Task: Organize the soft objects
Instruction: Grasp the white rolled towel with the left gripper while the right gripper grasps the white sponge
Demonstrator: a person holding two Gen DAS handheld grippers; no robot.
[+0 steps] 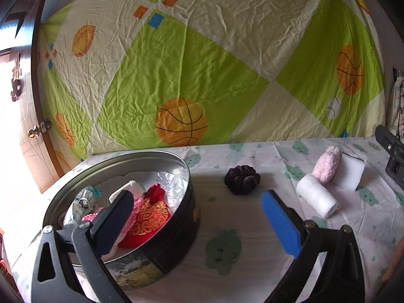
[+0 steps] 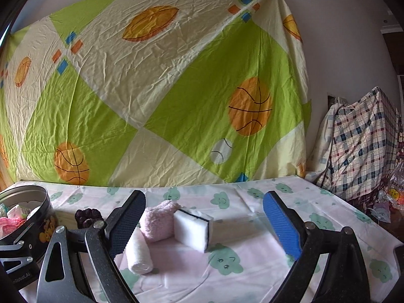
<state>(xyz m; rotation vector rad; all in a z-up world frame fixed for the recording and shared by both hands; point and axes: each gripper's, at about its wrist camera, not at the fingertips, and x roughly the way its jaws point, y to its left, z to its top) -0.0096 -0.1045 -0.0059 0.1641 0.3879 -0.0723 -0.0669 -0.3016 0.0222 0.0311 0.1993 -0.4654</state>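
At the far left of the left wrist view, a round dark metal tin (image 1: 161,240) stands on the table covered with a white cloth printed with green clouds (image 1: 234,227). Inside the tin lie a red pouch with gold embroidery (image 1: 149,217), a piece of pink knitted fabric (image 1: 92,217) and a small white and green soft bundle (image 1: 83,202). The left gripper (image 1: 199,217) has its two fingers wide apart and holds nothing; its black finger is over the tin and its blue finger is over the bare cloth.

To the right of the tin, a dark purple ruffled scrunchie (image 1: 242,179) lies alone on the cloth. Further right, three soft things are close together: a white rolled cloth (image 2: 139,255), a fluffy pale pink roll (image 2: 157,221) and a white rectangular sponge with a thin black line (image 2: 193,229). The pink roll touches the sponge. In the right wrist view, the right gripper (image 2: 204,223) is also spread wide and empty, and these three things lie between and just ahead of its fingers.

Behind the table hangs a green and cream sheet with orange basketballs (image 2: 161,88). At the far right, a plaid cloth bundle (image 2: 358,141) rests against the wall.
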